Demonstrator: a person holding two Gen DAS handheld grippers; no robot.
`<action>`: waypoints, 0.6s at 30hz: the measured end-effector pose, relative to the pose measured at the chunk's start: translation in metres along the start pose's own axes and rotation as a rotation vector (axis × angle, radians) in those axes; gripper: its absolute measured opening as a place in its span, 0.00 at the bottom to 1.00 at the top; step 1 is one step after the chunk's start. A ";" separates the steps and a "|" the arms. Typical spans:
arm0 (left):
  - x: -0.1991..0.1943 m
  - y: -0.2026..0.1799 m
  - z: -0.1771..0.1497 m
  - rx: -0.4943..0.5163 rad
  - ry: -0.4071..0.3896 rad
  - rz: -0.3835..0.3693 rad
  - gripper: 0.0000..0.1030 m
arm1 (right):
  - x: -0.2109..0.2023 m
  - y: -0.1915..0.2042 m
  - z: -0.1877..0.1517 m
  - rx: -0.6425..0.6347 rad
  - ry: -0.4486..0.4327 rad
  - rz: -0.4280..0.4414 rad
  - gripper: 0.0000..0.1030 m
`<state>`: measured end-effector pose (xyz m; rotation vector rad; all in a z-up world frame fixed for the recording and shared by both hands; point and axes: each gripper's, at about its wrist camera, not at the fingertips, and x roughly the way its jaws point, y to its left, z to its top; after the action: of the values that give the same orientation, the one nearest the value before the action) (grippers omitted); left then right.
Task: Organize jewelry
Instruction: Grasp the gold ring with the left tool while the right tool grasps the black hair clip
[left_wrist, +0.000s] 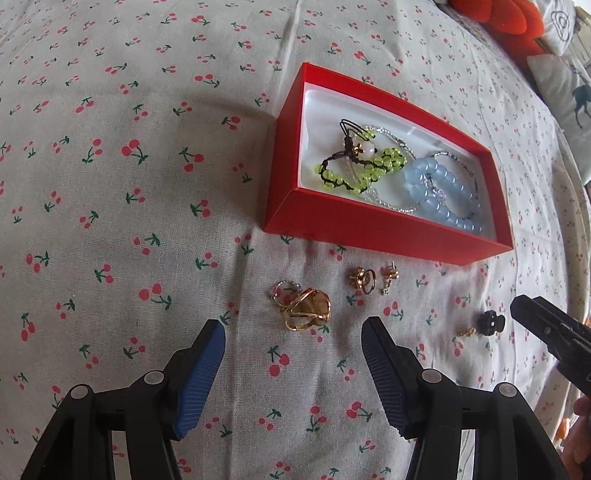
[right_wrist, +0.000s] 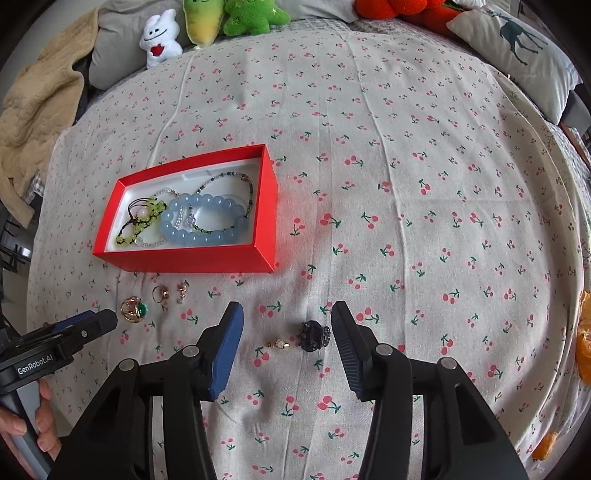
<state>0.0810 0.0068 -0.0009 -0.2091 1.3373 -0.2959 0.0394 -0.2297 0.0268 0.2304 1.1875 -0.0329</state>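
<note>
A red box (left_wrist: 369, 225) (right_wrist: 184, 254) on the cherry-print cloth holds a blue bead bracelet (left_wrist: 443, 192) (right_wrist: 207, 221), a green bead bracelet (left_wrist: 354, 173) (right_wrist: 142, 221) and thin chains. In front of it lie a large gold ring (left_wrist: 306, 308) (right_wrist: 133, 309), a small gold ring (left_wrist: 362, 278) (right_wrist: 161, 293), an earring (left_wrist: 389, 277) (right_wrist: 181, 290), and a dark flower piece (left_wrist: 489, 322) (right_wrist: 313, 335) with a small gold piece (right_wrist: 279, 344) beside it. My left gripper (left_wrist: 293, 345) is open just short of the large ring. My right gripper (right_wrist: 287, 325) is open around the dark flower piece.
Plush toys (right_wrist: 221, 18) and a beige blanket (right_wrist: 33, 110) lie at the bed's far edge. A deer-print pillow (right_wrist: 517, 51) is at the far right. Orange peel pieces (right_wrist: 583, 343) lie at the right edge.
</note>
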 end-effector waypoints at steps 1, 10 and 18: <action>0.001 -0.002 -0.001 0.002 0.001 0.002 0.63 | 0.000 -0.001 -0.001 -0.003 0.006 -0.005 0.52; 0.015 -0.007 -0.002 -0.031 0.024 -0.026 0.62 | 0.010 -0.017 -0.008 0.055 0.078 -0.010 0.52; 0.024 -0.008 -0.001 -0.048 0.026 -0.032 0.51 | 0.013 -0.019 -0.008 0.067 0.091 -0.012 0.52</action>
<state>0.0838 -0.0090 -0.0208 -0.2678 1.3688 -0.2946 0.0343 -0.2457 0.0086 0.2864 1.2797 -0.0735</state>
